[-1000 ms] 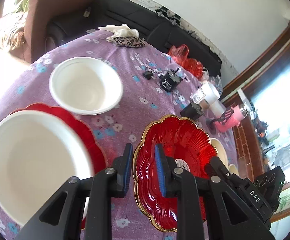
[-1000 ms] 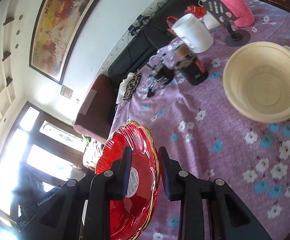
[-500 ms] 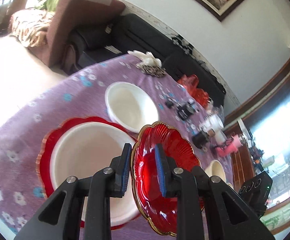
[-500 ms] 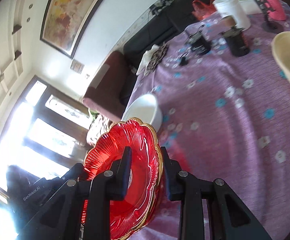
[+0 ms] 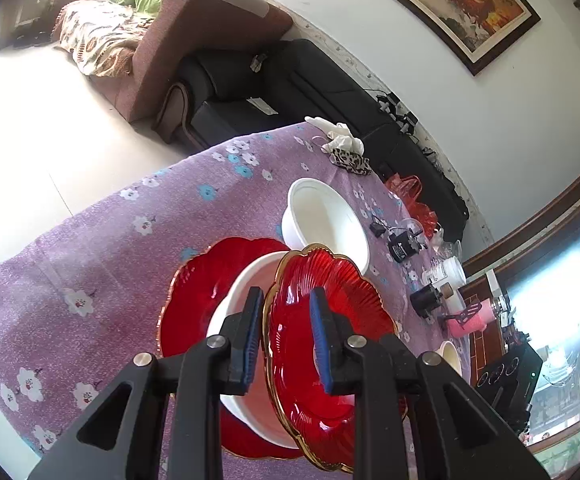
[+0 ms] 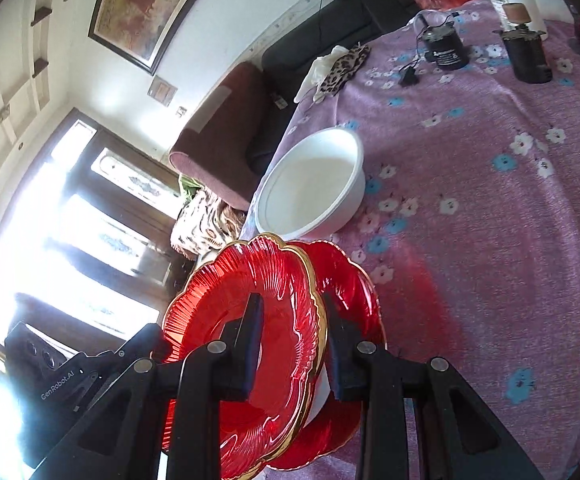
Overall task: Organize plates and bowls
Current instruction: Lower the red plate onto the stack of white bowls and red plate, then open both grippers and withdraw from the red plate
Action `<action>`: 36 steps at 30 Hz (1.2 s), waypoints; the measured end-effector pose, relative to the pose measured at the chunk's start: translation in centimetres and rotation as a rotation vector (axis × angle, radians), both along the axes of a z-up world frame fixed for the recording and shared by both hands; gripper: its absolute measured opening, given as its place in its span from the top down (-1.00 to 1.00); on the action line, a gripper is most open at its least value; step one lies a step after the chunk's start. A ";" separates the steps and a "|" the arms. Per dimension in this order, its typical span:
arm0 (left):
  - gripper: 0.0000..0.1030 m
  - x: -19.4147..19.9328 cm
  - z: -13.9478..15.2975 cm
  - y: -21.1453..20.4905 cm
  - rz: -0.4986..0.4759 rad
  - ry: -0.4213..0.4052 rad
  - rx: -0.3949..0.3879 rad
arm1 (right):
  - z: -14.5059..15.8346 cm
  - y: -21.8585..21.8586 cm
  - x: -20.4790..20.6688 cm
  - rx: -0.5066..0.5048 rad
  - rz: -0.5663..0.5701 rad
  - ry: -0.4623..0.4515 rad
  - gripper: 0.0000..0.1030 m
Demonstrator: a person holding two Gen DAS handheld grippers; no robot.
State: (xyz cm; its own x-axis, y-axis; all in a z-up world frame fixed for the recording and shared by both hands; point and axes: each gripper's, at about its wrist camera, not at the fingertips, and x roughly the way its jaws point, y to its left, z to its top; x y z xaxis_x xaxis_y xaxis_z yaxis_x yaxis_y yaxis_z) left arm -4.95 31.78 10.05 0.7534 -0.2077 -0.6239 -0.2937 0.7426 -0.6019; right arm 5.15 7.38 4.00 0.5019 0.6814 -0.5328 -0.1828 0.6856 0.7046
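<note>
Jaws of the left gripper (image 5: 283,334) and right gripper (image 6: 292,340) pinch opposite rims of one red glass plate (image 5: 322,344), now carried over the white bowl (image 5: 236,312) on a second red plate (image 5: 198,292); a second earlier it hung above bare counter (image 5: 102,240), beside that stack.

Daylight is strong. The windows (image 6: 70,240) at left are overexposed, washing out nearby detail. The red plate (image 6: 250,340) casts a red tint on the counter (image 6: 490,200). Fisheye curvature bends edges; corners appear vignetted black.
</note>
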 end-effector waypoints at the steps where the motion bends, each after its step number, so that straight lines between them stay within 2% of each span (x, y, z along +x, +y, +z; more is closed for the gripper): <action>1: 0.58 -0.2 -0.1 0.1 0.005 0.000 0.000 | -0.1 0.3 0.0 -0.006 0.006 -0.001 0.39; 9: 0.58 -0.4 -1.2 1.0 0.023 0.012 -0.006 | -0.2 1.5 0.3 -0.043 0.027 -0.012 0.39; 15: 0.57 -0.5 -1.0 1.0 0.029 0.005 0.017 | 0.2 2.7 0.1 -0.130 0.030 -0.065 0.38; 19: 0.34 -0.6 -0.8 0.6 0.008 -0.009 0.023 | 0.4 3.0 -0.1 -0.144 0.030 -0.081 0.25; 25: 0.10 -0.8 -0.4 -0.1 -0.004 -0.020 0.052 | 0.7 3.2 -0.3 -0.171 0.023 -0.111 0.24; 27: 0.05 -0.9 -0.3 -0.1 -0.005 -0.029 0.052 | 0.9 3.1 -0.5 -0.179 0.012 -0.127 0.20; 31: 0.00 -1.2 0.3 -0.4 -0.005 -0.049 0.076 | 1.3 2.7 -0.6 -0.199 -0.015 -0.159 -0.10; 36: -0.02 -1.8 1.0 -0.8 -0.001 -0.069 0.097 | 1.5 2.6 -0.8 -0.207 -0.021 -0.170 -0.15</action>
